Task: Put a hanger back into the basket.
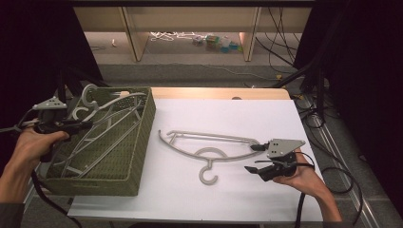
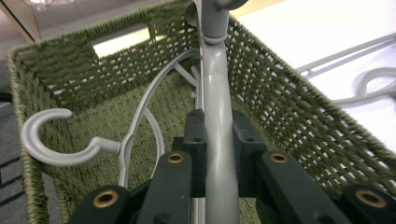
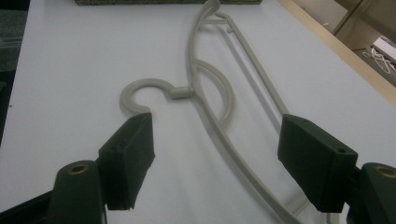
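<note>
The left gripper (image 1: 78, 125) sat at about nine o'clock in the high view, over the near-left part of the green woven basket (image 1: 138, 156). Its jaws were pressed tight on a grey plastic hanger (image 2: 217, 116), clamped on the arm of it, as the left gripper view showed, with the bar running straight up between the two black pads. That held hanger lay inside the basket, its hook end pointing toward twelve o'clock in that view and rising above the far rim. A second hanger (image 2: 60, 144) lay in the basket beside it, its hook curled at about nine o'clock.

The right gripper (image 1: 259, 159) rested at about four o'clock on the white table (image 1: 228, 114), jaws spread wide and gripping nothing. Between its pads (seen plainly from the right gripper view) ran the curved arm of a third hanger (image 3: 219, 93), lying flat on the table and untouched by either pad. In the high view this loose hanger (image 1: 209, 147) lay at the table's centre, just right of the basket, its hook toward six o'clock and its right tip near the open jaws.
</note>
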Tool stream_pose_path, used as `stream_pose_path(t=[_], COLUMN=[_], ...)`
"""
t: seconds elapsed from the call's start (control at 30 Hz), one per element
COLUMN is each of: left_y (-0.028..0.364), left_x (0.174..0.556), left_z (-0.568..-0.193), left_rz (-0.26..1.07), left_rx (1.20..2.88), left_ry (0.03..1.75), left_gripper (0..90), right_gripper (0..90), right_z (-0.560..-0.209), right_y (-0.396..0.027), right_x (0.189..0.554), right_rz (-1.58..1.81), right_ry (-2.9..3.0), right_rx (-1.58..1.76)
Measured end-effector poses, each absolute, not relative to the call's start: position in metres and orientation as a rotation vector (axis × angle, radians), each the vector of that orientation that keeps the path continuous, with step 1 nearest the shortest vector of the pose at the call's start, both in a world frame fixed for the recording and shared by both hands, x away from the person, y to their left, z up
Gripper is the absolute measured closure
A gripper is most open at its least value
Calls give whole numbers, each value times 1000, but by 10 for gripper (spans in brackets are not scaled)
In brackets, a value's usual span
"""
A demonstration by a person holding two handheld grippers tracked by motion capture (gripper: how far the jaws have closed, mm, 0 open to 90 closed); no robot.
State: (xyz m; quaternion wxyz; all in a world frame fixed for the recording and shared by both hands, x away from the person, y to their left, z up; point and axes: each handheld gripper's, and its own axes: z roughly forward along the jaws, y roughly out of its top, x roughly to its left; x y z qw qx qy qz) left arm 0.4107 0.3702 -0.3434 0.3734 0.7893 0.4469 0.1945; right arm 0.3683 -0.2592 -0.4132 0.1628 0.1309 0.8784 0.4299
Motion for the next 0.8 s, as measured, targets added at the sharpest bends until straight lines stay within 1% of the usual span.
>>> stream_pose_path(t=[0.1,0.23,0.33,0.57,0.67,0.8], left_y=[373,370,368,374,376,379], left_x=[418,425,428,431,430,431], left_z=[-348,-357,-362,-380,-386,-391], left_rz=[486,465,459,422,415,442], left_rx=[2091,2126,2135,2120,2124,2146], left_ry=[1151,1163,1165,1250,1260,1310], left_gripper=[791,791,790,783,780,774], right_gripper=[279,278,278,278,278,278], right_z=[-413,-414,-414,-415,-414,-415], right_y=[-259,-260,-260,-260,-260,-259], right_x=[368,368,369,368,368,369], right_rz=[1227,1225,1218,1219,1220,1220], right_ry=[2510,2510,2514,2514,2513,2514], right_rx=[368,373,371,374,367,368])
